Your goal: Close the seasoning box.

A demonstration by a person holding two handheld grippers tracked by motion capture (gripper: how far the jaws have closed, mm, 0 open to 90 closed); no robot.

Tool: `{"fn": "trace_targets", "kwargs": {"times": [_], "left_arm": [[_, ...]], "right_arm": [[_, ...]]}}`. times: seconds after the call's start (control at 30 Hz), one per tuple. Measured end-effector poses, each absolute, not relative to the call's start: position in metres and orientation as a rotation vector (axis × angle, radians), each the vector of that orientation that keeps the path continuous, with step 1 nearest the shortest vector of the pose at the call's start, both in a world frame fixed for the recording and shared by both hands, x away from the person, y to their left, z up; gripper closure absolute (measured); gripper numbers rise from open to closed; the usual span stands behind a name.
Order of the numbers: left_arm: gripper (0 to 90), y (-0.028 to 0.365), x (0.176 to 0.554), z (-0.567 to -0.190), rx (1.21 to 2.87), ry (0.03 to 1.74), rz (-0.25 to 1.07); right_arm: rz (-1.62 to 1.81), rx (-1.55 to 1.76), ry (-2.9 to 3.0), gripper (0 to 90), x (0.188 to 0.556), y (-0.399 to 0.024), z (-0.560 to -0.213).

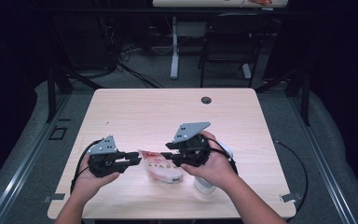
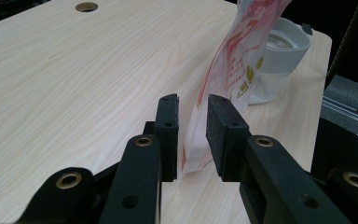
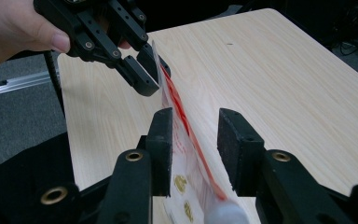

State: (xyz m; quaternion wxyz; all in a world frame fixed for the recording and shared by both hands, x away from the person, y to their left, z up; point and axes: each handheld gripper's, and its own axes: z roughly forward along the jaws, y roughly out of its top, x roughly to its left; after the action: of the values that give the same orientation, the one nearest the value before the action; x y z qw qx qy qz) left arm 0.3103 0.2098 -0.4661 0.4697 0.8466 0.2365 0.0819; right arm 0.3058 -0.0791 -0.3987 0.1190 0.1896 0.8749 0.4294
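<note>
A clear plastic bag with red print (image 1: 163,170) hangs between my two grippers at the table's front middle. My left gripper (image 1: 137,158) has its jaws closed on the bag's corner (image 2: 192,135), and the bag (image 2: 233,60) rises edge-on from them. In the right gripper view the left gripper (image 3: 154,70) pinches the bag's far edge. My right gripper (image 1: 165,158) faces it from the right. It (image 3: 195,149) stands open, one jaw on each side of the bag (image 3: 186,140), with a gap to both.
A white plastic jar (image 2: 284,51) stands just behind the bag, under the right hand (image 1: 205,184). The pale wood table (image 1: 168,112) has a cable hole (image 1: 206,100) at its far edge. A chair (image 1: 228,42) and a desk leg (image 1: 174,46) stand beyond.
</note>
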Motion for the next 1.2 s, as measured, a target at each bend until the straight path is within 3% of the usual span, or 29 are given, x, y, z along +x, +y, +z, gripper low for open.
{"fn": "trace_targets", "kwargs": {"times": [1.2], "left_arm": [[74.2,0.226,0.305,-0.467,2.065,0.629,0.223]], "right_arm": [[1.083,0.419,2.721,71.2,0.325,-0.017,-0.398]]}}
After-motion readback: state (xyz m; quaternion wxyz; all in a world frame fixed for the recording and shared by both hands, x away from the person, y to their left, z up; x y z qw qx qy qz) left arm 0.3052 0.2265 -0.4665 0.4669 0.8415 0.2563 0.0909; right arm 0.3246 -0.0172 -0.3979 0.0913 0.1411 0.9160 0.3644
